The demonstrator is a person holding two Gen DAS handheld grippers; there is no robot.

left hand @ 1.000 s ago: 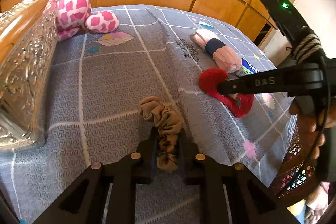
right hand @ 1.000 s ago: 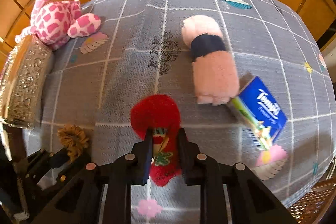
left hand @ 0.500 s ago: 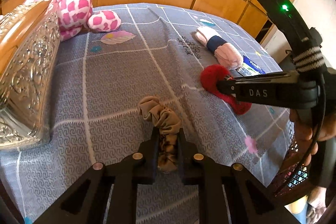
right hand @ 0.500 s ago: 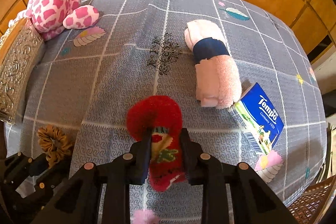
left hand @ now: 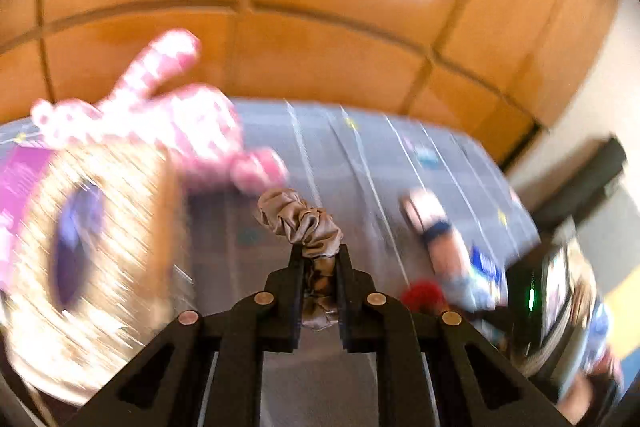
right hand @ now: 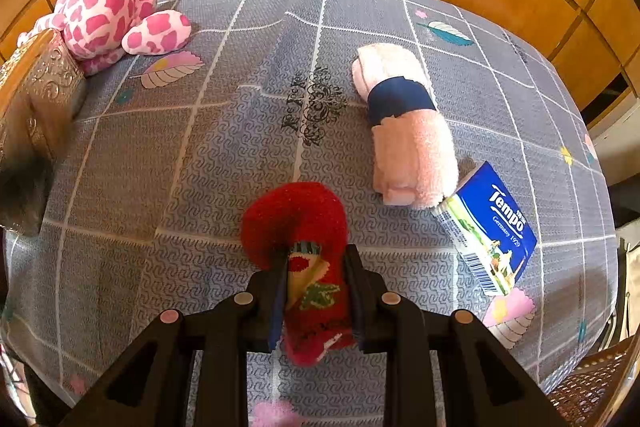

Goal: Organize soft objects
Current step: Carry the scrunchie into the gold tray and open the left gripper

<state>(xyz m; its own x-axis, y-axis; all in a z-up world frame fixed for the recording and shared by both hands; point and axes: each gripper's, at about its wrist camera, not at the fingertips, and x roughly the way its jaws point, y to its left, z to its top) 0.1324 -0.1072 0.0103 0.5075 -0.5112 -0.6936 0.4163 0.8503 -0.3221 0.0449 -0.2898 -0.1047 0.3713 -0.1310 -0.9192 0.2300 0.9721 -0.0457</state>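
My left gripper (left hand: 319, 261) pinches the shiny brown cloth scrunchie (left hand: 301, 220) tight between its two black jaws. A second ago the scrunchie lay on the grey cloth with white lines (left hand: 352, 155). Now it is up in the air, and its loose end sticks up past my finger tips. This view has gone all blurry. The shiny patterned metal box (left hand: 92, 267) looks much bigger and closer on my left than it did before, and its open top shows something dark and purple inside. The pink and white spotted soft toy (left hand: 168, 123) sits just behind the box.

My right gripper (right hand: 316, 267) squeezes the fluffy red sock (right hand: 296, 223), the same as before. The sock's round end pokes out in front of the jaws, and I cannot tell if it touches the cloth. Past it lies the rolled pink towel with a dark blue band (right hand: 404, 123). The blue tissue pack (right hand: 488, 227) touches the near end of the towel.
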